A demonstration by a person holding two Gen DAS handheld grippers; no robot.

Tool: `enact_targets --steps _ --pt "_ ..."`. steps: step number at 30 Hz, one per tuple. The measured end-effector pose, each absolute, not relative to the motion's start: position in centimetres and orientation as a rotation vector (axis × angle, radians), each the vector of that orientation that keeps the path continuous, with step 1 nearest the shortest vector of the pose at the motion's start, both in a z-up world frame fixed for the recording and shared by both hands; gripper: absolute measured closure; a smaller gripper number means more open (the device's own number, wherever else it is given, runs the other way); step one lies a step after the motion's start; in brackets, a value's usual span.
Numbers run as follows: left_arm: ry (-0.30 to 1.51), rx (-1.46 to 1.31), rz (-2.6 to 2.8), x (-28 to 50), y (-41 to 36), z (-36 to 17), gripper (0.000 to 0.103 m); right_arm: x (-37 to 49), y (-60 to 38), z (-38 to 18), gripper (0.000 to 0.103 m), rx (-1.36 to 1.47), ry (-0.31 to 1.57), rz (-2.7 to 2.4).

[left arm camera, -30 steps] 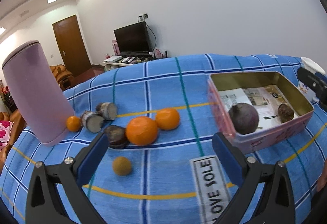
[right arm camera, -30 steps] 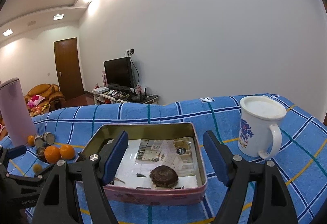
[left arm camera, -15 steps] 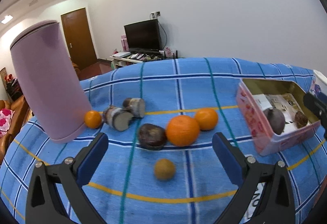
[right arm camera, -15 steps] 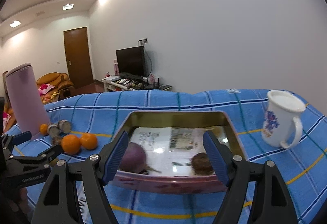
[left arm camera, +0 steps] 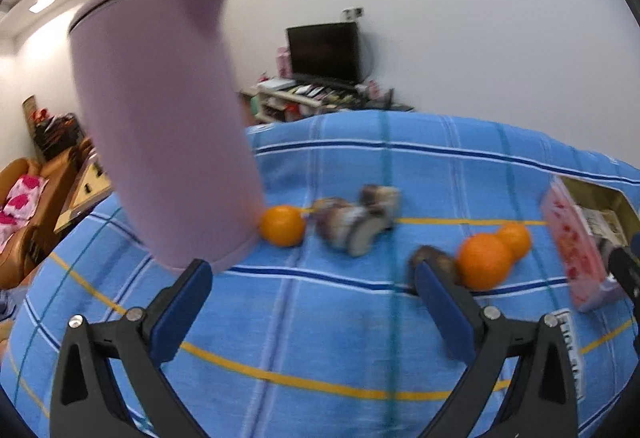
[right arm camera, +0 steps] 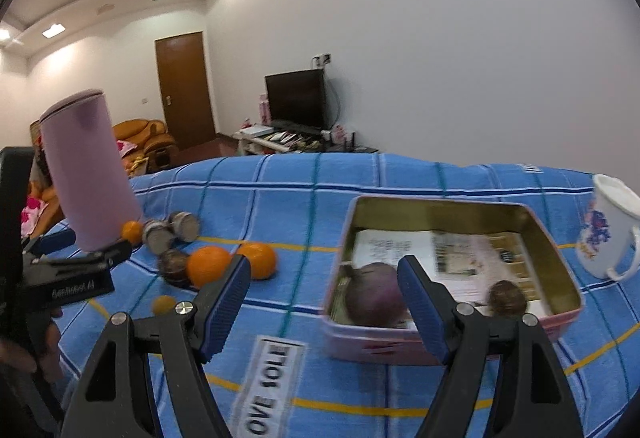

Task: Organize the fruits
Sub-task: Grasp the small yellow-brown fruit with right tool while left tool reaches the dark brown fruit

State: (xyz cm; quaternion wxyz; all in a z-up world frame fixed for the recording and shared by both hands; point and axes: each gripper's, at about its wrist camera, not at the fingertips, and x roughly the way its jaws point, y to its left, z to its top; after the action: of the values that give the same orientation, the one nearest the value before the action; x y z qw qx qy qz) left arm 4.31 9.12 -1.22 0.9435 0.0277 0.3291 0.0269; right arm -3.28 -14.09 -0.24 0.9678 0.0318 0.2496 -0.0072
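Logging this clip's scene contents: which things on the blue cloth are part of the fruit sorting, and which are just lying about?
Part of the job:
- pink tin
- purple fruit and brown fruit in it
- two large oranges
- small orange
- dark fruit
- yellowish fruit
- cut pieces

Lying about:
- purple tumbler
- white mug
- cloth label

Left wrist view low, close to tumbler (left arm camera: 160, 126) — right wrist view higher, both sharing oranges (right arm camera: 210, 265)

Tall lilac tumbler (left arm camera: 160, 118) stands upright on the blue plaid tablecloth (left arm camera: 320, 310), ahead-left of the left gripper. White floral mug (right arm camera: 610, 230) sits far right of the right gripper; television (right arm camera: 296, 98) against the back wall.
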Motion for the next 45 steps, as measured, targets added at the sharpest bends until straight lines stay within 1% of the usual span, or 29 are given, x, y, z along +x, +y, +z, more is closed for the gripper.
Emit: enact_targets --steps 4,12,14,15,16,22,23,24,26,33,41,45 --pt "0.682 0.077 0.095 4.7 10.6 -1.3 0.000 -2.1 -11.8 -0.8 0.026 0.069 0.564 0.047" --pt "0.637 0.124 0.130 4.3 12.2 -0.5 0.000 0.2 -6.8 -2.4 0.026 0.036 0.678 0.192" --pt "0.645 0.133 0.136 4.4 12.2 -0.6 0.000 1.2 -5.6 -3.1 0.033 0.040 0.731 0.223" --pt "0.657 0.134 0.134 4.5 12.2 -0.7 0.000 1.8 -5.0 -3.5 0.040 0.043 0.757 0.236" --pt "0.667 0.133 0.125 4.7 12.2 -0.7 0.000 2.2 -4.6 -3.7 0.046 0.042 0.773 0.245" --pt "0.668 0.133 0.094 4.7 11.7 -0.6 0.000 3.5 -2.1 -4.8 0.060 -0.002 0.848 0.288" --pt "0.663 0.137 0.096 4.6 11.6 -0.6 0.000 3.6 -1.8 -5.1 0.062 -0.009 0.861 0.295" --pt "0.663 0.139 0.094 4.6 11.5 -0.6 0.000 3.8 -1.6 -5.2 0.069 -0.016 0.872 0.298" --pt "0.665 0.137 0.086 4.7 11.5 -0.7 0.000 4.0 -1.5 -5.7 0.073 -0.019 0.899 0.295" --pt "0.647 0.144 0.042 4.4 10.8 -0.8 0.000 2.6 -3.0 -5.3 0.074 -0.002 0.891 0.309" --pt "0.621 0.149 -0.144 3.9 8.6 -0.9 0.000 -0.6 -8.3 -1.8 0.075 0.033 0.677 0.192" --pt "0.610 0.193 -0.260 3.3 6.7 -1.3 0.001 -0.7 -9.6 -1.3 0.075 0.023 0.638 0.138"
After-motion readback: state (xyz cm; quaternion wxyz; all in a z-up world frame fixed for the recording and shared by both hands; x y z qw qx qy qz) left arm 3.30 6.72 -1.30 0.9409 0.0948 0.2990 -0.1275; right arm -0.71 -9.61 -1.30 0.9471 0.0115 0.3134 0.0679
